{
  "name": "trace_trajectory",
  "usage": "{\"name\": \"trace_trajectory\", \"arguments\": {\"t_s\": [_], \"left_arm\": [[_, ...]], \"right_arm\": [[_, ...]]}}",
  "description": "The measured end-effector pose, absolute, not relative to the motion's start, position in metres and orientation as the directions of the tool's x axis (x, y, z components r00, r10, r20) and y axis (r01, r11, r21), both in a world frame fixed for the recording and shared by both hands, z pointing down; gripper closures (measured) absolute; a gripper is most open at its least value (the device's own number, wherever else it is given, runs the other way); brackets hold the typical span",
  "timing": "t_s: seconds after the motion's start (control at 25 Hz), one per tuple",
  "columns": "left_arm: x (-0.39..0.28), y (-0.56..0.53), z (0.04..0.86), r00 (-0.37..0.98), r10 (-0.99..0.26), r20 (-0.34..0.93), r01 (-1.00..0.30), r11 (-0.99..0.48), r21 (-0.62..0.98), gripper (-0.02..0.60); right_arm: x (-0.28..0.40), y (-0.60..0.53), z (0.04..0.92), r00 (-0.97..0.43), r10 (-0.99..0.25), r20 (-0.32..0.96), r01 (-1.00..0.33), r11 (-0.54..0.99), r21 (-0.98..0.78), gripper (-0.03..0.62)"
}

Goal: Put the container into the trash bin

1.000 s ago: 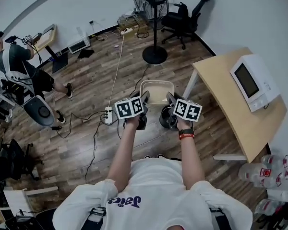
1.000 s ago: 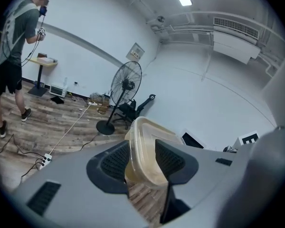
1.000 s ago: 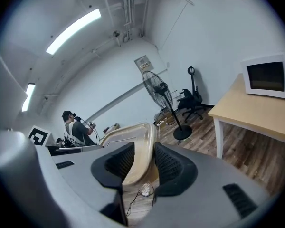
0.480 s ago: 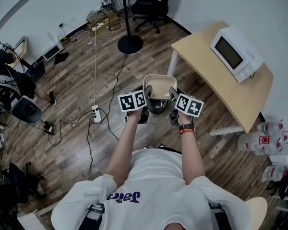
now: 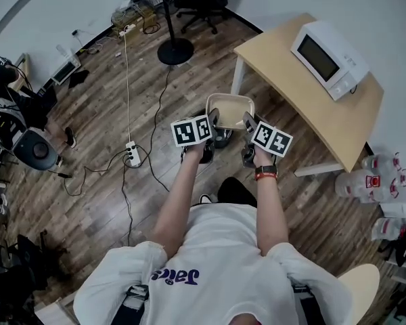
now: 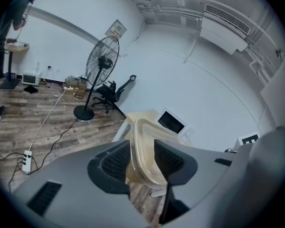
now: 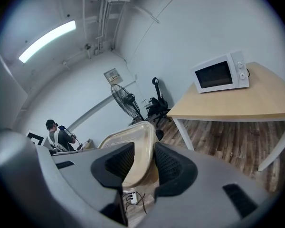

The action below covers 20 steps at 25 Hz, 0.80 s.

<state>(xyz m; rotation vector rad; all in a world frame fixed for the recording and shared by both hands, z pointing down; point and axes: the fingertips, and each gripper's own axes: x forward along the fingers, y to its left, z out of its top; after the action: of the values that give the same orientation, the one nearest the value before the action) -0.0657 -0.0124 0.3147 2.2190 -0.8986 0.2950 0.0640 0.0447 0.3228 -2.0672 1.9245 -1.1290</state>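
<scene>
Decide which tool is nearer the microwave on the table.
Right. The right tool grips the container on the side facing the microwave; the left tool grips its far side.

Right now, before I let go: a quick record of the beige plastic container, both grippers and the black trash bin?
container: beige translucent rectangular plastic container, held off the floor
left gripper: shut on its left rim
right gripper: shut on its right rim
bin: black round trash bin, partly hidden under container
nearby: white microwave on light wooden table
</scene>
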Motion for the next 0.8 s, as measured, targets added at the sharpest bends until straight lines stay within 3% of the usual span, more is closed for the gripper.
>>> {"name": "trace_trajectory", "arguments": {"t_s": [0.8], "left_arm": [[0.003, -0.113, 0.445, 0.656, -0.460, 0.599, -0.754, -0.362, 0.548, 0.408]], "right_arm": [[0.134, -0.061, 0.455, -0.166, -0.773, 0.612, -0.795, -0.262, -0.547, 0.445]]}}
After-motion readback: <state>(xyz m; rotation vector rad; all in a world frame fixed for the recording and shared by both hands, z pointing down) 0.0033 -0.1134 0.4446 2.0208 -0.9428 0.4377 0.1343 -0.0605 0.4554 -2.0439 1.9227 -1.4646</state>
